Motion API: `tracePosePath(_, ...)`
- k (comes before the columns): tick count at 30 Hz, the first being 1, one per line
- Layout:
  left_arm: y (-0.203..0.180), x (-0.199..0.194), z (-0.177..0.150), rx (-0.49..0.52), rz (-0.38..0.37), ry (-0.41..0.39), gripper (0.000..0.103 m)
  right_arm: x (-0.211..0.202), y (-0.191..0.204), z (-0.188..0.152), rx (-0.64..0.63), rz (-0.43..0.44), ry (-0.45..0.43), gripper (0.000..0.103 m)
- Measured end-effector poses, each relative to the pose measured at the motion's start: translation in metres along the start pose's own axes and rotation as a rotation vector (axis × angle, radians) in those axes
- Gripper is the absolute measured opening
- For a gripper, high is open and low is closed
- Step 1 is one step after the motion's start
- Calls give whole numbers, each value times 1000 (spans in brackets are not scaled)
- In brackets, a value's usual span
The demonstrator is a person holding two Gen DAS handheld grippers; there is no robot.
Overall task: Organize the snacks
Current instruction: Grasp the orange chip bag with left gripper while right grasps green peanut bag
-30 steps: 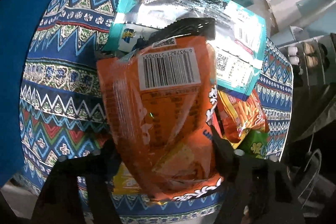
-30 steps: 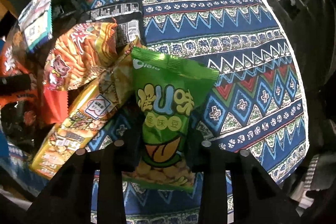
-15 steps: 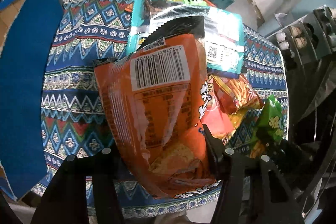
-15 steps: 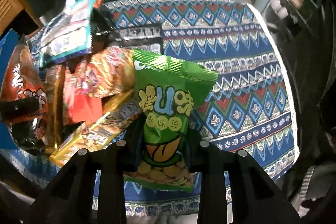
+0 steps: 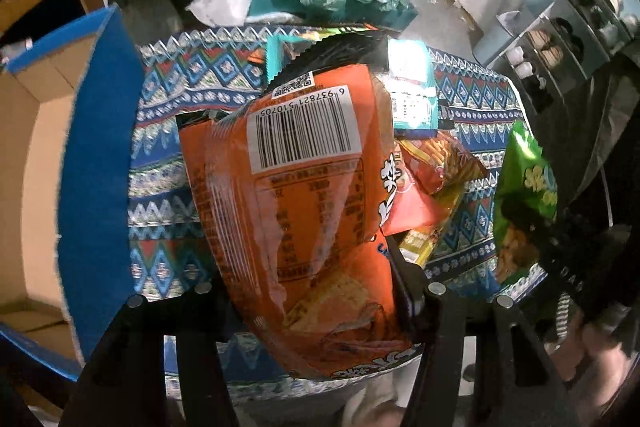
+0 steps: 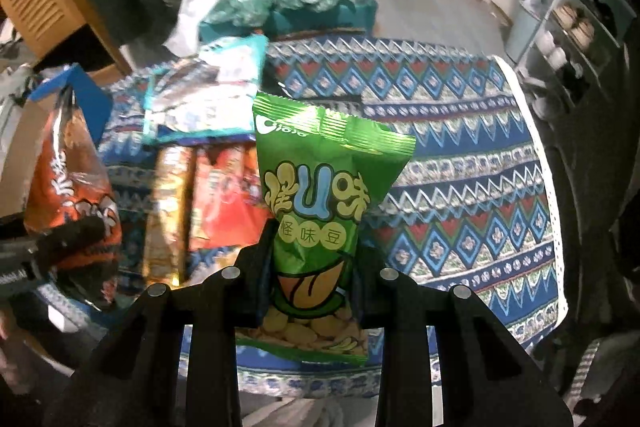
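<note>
Left wrist view: the left gripper [image 5: 310, 291] clenches the orange bag [image 5: 296, 195] by its lower end, above the patterned tablecloth [image 5: 168, 163] beside the blue box [image 5: 96, 163]. The right gripper [image 6: 312, 263] pinches the green bean packet [image 6: 320, 211] over the same cloth. Either slick, puffy bag may slip out of its grip; the hanging orange one could snag the box's flap.

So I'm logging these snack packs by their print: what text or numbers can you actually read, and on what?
"6 937821 510705": under the barcode, shown upside down, on the orange bag in the left gripper.
"怪U味" and "怪味豆": on the green bag in the right gripper.
Green bag's white corner logo, orange bag's nutrition table and the teal pack's label: too small or blurred.
</note>
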State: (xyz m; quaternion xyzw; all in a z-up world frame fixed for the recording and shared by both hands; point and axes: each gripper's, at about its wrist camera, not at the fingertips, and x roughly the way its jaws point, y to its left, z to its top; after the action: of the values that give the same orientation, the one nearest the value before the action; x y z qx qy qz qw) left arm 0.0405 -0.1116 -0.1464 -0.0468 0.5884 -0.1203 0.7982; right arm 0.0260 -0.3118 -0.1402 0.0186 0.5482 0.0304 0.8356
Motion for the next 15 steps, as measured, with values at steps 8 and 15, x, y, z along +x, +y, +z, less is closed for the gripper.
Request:
tracePosePath(8,11,-39,-4,50,51,-86,60,-21,39,13,-65,59,-39,29)
tracePosePath(15,35,-69,-4,42,75,-139,60,-32,83,24,-134,118,-53,29)
